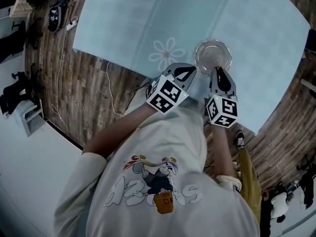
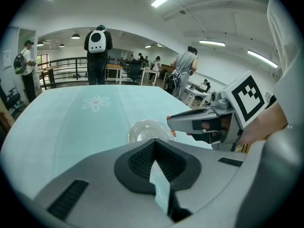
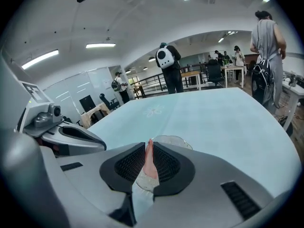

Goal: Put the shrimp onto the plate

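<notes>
Shrimp (image 3: 148, 164) sits pinched between the closed jaws of our right gripper (image 3: 148, 145), which we hold over the near rim of the glass plate (image 1: 213, 56) on the pale blue tablecloth (image 1: 256, 38). Our left gripper (image 2: 154, 145) hovers just beside it, jaws together on nothing.

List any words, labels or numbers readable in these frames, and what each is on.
Nothing reads clearly.
Shirt print: stylised white lettering by a cartoon figure, too distorted to read.
Left marker cube and right marker cube: square patterns only, no words.
Wall sheet: too small to read.
</notes>
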A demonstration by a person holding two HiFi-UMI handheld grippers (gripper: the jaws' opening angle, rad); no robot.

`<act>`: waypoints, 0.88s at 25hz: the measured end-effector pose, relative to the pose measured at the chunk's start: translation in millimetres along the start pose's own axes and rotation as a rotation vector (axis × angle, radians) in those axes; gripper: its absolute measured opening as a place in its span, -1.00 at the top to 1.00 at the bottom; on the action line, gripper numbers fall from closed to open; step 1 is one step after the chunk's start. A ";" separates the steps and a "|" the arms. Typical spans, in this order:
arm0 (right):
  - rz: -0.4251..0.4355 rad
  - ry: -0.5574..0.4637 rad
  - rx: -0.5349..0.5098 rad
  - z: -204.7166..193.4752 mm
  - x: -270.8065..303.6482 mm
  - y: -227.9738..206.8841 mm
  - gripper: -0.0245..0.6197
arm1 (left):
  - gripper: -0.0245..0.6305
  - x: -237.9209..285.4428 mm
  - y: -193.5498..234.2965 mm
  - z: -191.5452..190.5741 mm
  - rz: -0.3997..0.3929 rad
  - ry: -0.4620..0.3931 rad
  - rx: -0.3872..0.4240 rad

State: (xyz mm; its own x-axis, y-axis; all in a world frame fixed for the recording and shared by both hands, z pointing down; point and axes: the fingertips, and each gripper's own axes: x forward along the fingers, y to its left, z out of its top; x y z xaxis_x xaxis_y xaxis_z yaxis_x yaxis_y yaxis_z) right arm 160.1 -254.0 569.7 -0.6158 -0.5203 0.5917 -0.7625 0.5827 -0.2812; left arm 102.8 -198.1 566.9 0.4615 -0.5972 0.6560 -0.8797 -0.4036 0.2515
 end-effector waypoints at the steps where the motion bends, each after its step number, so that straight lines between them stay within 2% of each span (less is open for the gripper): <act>1: 0.003 0.011 0.000 -5.4 4.2 -2.8 0.71 | 0.92 3.5 -0.9 -3.5 0.002 0.002 -0.004; 8: 0.040 0.063 -0.005 -26.1 31.8 -10.1 0.71 | 0.92 21.5 -2.0 -15.1 0.017 0.013 -0.041; 12: 0.062 0.082 0.023 -33.9 43.4 -15.2 0.71 | 0.92 22.9 -6.1 -19.4 0.023 0.023 -0.032; 16: 0.036 0.063 0.038 -27.1 44.9 -19.1 0.70 | 0.92 16.2 -2.5 -18.3 0.027 0.034 -0.018; 22: -0.003 0.023 0.078 -37.5 31.5 -22.3 0.71 | 0.92 13.1 -9.0 -36.7 -0.017 0.062 0.036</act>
State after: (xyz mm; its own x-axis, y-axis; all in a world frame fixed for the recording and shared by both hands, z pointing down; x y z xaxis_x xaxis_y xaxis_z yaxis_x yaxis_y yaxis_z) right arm 165.1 -260.1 623.0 -0.6097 -0.5069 0.6093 -0.7778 0.5306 -0.3369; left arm 112.5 -176.8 599.3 0.4672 -0.5462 0.6953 -0.8666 -0.4389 0.2375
